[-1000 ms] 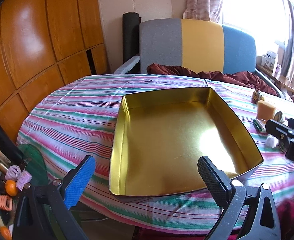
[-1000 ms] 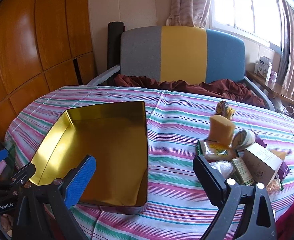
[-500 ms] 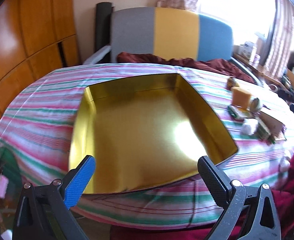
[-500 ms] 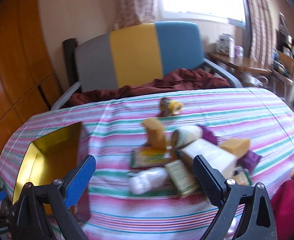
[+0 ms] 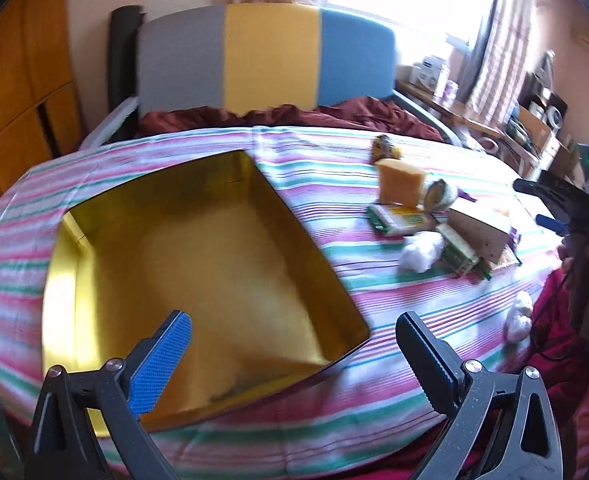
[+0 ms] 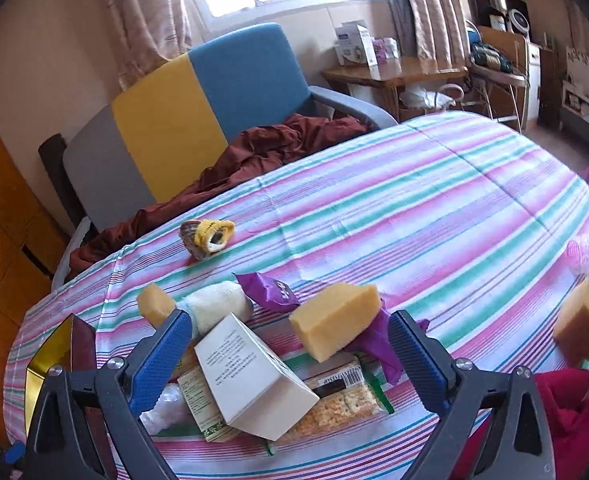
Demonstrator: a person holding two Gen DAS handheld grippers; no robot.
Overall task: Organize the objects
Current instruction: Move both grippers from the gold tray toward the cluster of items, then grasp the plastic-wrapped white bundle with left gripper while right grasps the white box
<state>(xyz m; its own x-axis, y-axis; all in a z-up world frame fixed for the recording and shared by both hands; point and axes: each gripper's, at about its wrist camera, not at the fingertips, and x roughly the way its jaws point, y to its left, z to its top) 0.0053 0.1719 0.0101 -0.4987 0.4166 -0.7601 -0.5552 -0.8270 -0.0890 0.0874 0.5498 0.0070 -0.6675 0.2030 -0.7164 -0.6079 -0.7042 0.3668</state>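
Above the striped bench (image 6: 434, 184), our right tongs (image 6: 290, 336), spread wide and empty, have swung from the gold tin (image 5: 198, 264) to hang over the heap of packets, with the white carton (image 6: 250, 376) and a yellow sponge (image 6: 336, 320) between the tips. Our left tongs (image 5: 294, 344), equally wide and empty, have turned too, the bare tin below them. We judge sorting is only beginning.

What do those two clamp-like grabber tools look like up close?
Each is a dark grey plastic fork with two fingers, speckled and fixed with silver bolts. On the left gripper one pad is bright blue and textured, the other black and ribbed. On the right gripper both pads look blue. Nothing of sleeves or cables can be told clearly.
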